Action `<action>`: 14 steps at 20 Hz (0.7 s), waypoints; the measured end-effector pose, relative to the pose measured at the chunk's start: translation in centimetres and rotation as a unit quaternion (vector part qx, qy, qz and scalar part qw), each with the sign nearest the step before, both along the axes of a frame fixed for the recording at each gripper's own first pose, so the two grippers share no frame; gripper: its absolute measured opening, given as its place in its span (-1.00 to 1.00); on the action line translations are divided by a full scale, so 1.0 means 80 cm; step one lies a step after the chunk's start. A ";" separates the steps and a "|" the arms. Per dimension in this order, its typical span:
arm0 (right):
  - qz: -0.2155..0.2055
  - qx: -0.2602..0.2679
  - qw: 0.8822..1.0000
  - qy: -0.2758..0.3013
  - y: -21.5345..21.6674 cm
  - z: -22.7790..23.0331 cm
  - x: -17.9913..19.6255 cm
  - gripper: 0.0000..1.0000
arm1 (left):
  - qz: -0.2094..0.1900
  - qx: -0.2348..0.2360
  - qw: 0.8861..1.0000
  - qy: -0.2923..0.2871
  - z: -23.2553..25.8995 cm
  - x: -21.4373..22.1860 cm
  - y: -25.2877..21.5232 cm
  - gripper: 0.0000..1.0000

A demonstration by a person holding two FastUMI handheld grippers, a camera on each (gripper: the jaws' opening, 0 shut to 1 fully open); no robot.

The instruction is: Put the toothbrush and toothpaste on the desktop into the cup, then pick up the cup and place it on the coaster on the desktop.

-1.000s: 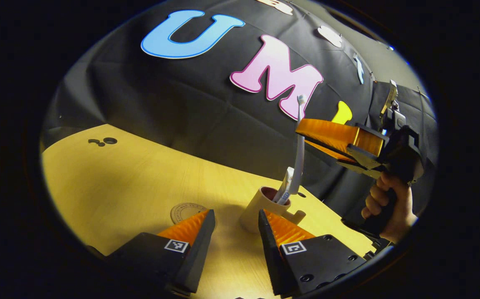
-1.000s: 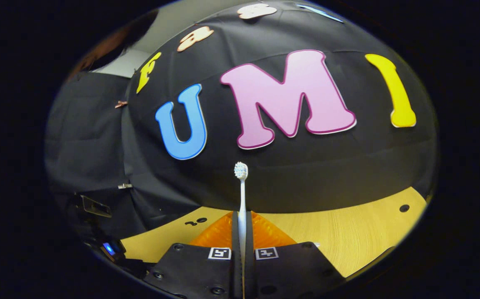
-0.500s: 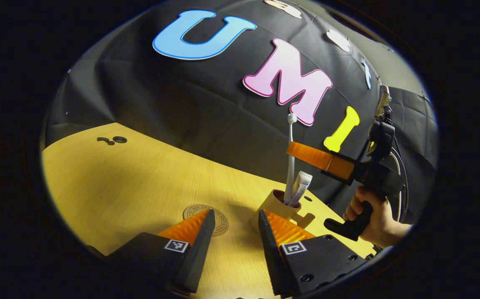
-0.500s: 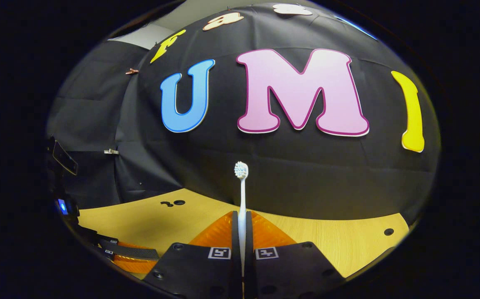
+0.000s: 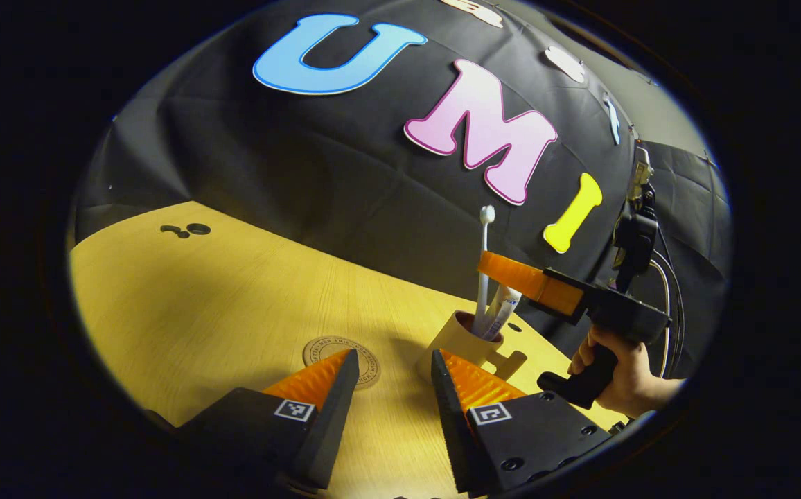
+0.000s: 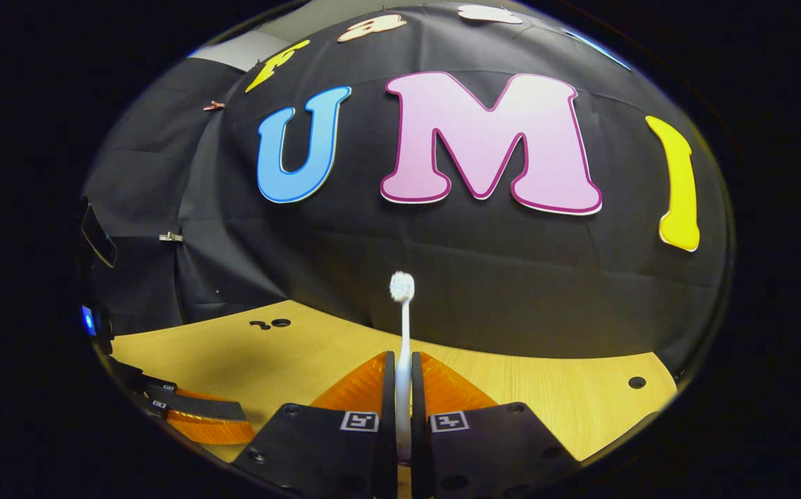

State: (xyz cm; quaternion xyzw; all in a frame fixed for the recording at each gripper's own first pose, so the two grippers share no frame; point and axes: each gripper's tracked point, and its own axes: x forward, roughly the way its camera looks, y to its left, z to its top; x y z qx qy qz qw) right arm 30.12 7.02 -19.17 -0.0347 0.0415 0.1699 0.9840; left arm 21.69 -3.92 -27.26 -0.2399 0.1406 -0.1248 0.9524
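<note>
Toothbrush [image 5: 483,277] stands near upright, bristle head up, its lower end down inside the cup [image 5: 457,341]. The right gripper [image 5: 504,267], seen in the left gripper view, comes in from the right at mid-handle, above the cup's rim, held by a hand [image 5: 626,381]. In the right gripper view the right gripper's [image 6: 404,388] jaws are pressed together on the toothbrush [image 6: 402,326] handle, which rises straight out between them to the head.

Toothpaste [image 5: 501,313] leans in the cup just beside the brush, its top end partly hidden by the right gripper's finger.

Cup sits on the worktop [image 5: 199,298], handle toward the right, just beyond the left gripper's own right finger. Coaster [image 5: 341,350], a round disc, lies flat on the worktop to the cup's left, near it but apart, partly hidden by the left finger.

Left gripper [image 5: 390,374] hangs low over the worktop, jaws spread, nothing between them.
</note>
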 end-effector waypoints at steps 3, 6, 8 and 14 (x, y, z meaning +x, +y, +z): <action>-0.005 -0.005 1.000 -0.002 -0.004 0.003 -0.010 -0.85 | 0.003 0.002 1.000 0.001 -0.001 -0.002 0.002 0.34; -0.004 -0.003 1.000 -0.001 -0.007 0.009 -0.021 -0.84 | 0.003 0.000 1.000 0.001 0.003 -0.005 0.002 0.33; 0.000 0.002 1.000 0.003 -0.006 0.015 -0.029 -0.85 | 0.002 0.003 1.000 0.001 0.003 -0.005 0.001 0.33; 0.001 -0.008 0.997 0.071 -0.032 -0.005 -0.069 -0.60 | -0.003 0.015 1.000 -0.007 0.010 -0.010 -0.002 0.33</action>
